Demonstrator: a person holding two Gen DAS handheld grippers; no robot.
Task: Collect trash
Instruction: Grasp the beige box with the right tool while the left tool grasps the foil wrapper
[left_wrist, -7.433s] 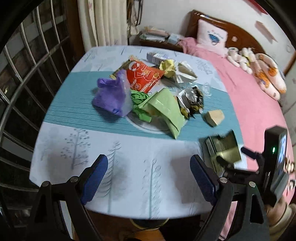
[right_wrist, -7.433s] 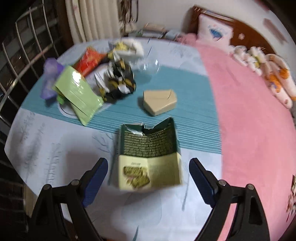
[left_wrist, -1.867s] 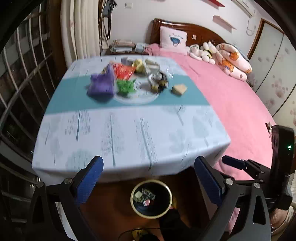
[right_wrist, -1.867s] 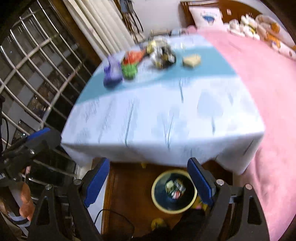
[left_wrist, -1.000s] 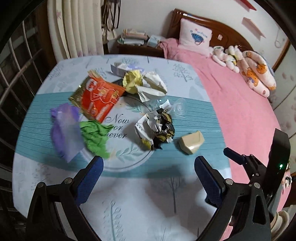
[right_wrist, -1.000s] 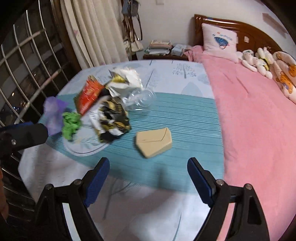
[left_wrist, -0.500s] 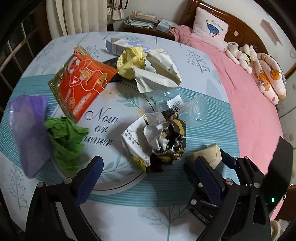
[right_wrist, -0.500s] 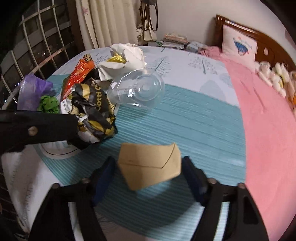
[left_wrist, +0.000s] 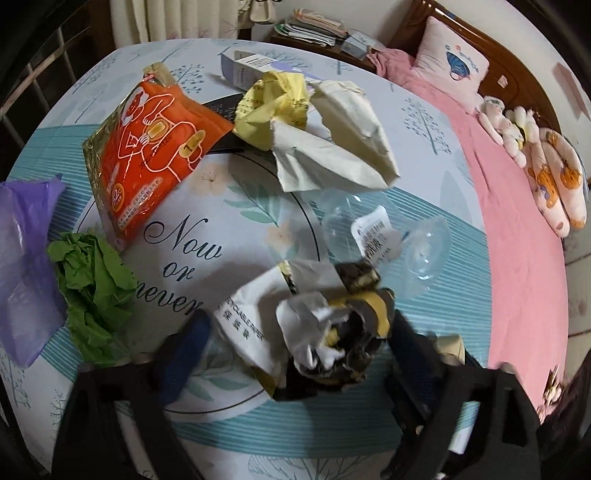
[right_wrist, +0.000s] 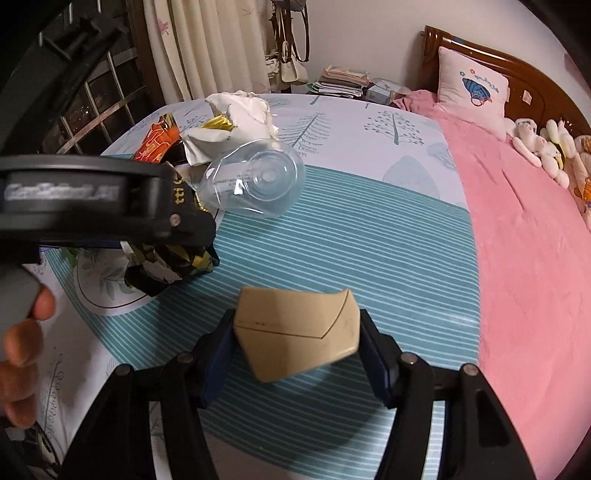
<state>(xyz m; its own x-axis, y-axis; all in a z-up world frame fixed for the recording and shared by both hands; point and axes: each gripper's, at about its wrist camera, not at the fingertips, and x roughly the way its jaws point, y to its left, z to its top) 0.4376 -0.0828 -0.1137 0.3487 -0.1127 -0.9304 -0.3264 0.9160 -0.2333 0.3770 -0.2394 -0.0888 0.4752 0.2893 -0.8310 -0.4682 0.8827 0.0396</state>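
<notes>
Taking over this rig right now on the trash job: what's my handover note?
Left tool: jaws have just been closing around the crumpled wrapper, which sits between them; no firm pinch is visible yet.
Right tool: jaws have just closed, and the pads press both sides of the tan box, which is still on the table.
Still lying on the table: clear cup, orange packet, green paper wad, purple bag, yellow and white papers.
Done: tan box gripped.
Left: finish the wrapper grasp, lift both, bin them (bin not in view), then the rest.
</notes>
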